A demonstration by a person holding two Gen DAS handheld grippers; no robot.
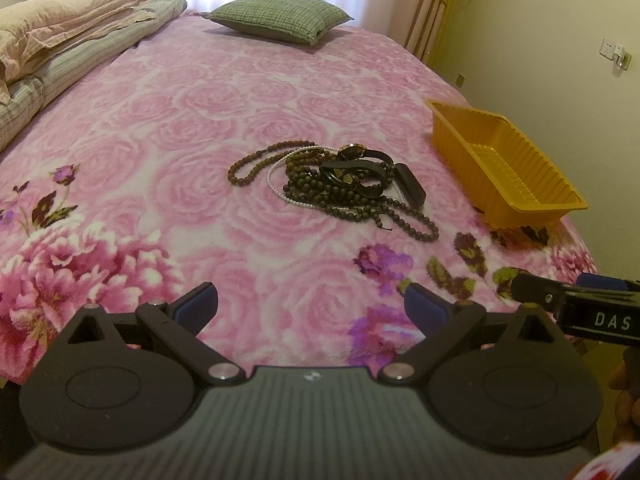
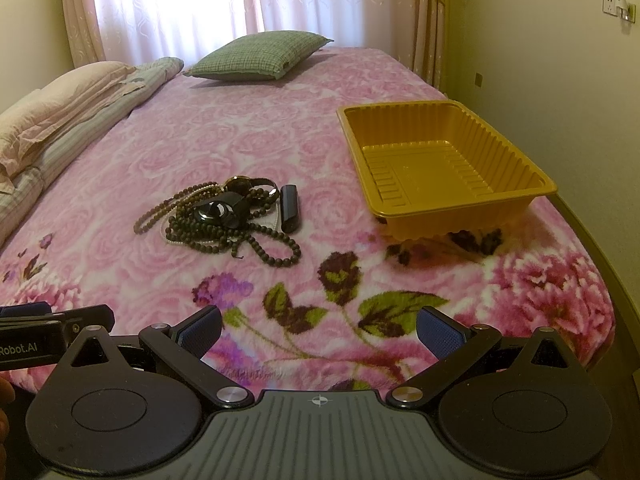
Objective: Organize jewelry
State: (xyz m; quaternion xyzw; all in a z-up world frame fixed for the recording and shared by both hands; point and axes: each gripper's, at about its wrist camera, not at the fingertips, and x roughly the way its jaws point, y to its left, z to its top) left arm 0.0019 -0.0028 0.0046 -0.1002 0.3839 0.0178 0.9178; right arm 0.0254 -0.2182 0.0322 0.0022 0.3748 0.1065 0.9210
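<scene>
A tangled heap of jewelry [image 1: 340, 184] [image 2: 224, 216] lies mid-bed: dark bead strings, a white pearl strand [image 1: 276, 184], two watches and a small black bar-shaped piece [image 1: 410, 183] [image 2: 289, 208]. An empty yellow plastic tray [image 1: 532, 200] [image 2: 460, 204] sits to its right, near the bed's right edge. My left gripper [image 1: 310, 306] is open over the near blanket, well short of the heap, nothing between its fingers. My right gripper [image 2: 320, 330] is also open and empty, in front of the heap and tray. Each gripper shows at the other view's edge.
The pink floral blanket [image 1: 200, 160] covers the whole bed. A green checked pillow [image 1: 280, 20] [image 2: 260, 56] lies at the far end and folded bedding [image 1: 60, 48] is stacked along the left. A wall runs close along the right side.
</scene>
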